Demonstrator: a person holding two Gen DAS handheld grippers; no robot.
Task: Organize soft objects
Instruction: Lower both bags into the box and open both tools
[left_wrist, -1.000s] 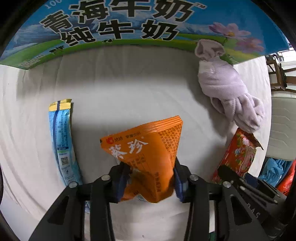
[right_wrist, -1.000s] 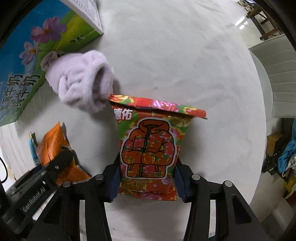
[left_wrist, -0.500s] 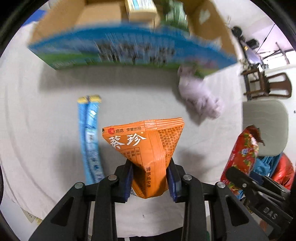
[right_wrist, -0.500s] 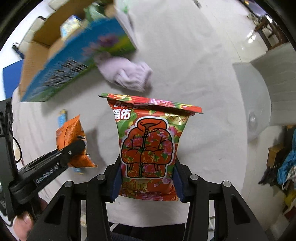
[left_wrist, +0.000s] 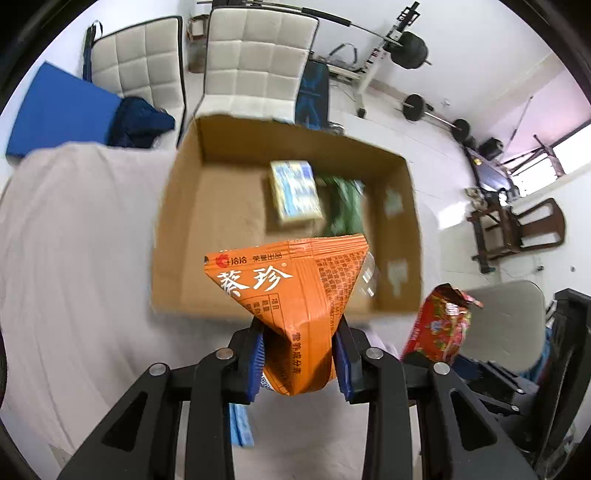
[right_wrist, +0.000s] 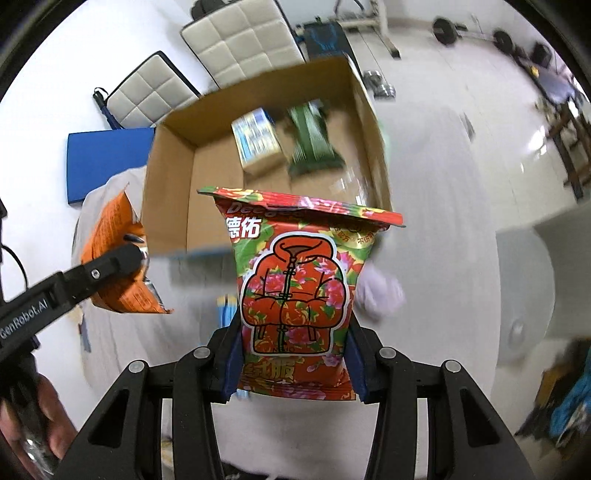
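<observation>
Left wrist view showed my left hand-held gripper (left_wrist: 299, 354) clamped on the narrow lower end of the orange packet (left_wrist: 291, 295), its blue pads pressing in from both sides after the jaws had just drawn a little closer with the packet between them. The packet stood at the centre of the frame, in front of the open cardboard box (left_wrist: 184, 229), which filled the middle and upper middle. Inside the box lay a blue-and-yellow pack (left_wrist: 295, 190) and, just beside it on the right, a blurred green packet (left_wrist: 345, 206). The cloth-covered desk (left_wrist: 74, 258) spread across the left of the frame, and a blue stick pack (left_wrist: 242, 424) lay on it at the lower centre, partly behind my fingers.

In the right wrist view my right hand-held gripper (right_wrist: 293, 363) gripped the red floral packet (right_wrist: 295, 295) by its lower part, at the centre of the frame, with the box behind it in the upper middle. A pale lilac cloth (right_wrist: 380, 295) lay on the desk just right of that packet. At the left edge my other gripper showed with the orange packet.
</observation>
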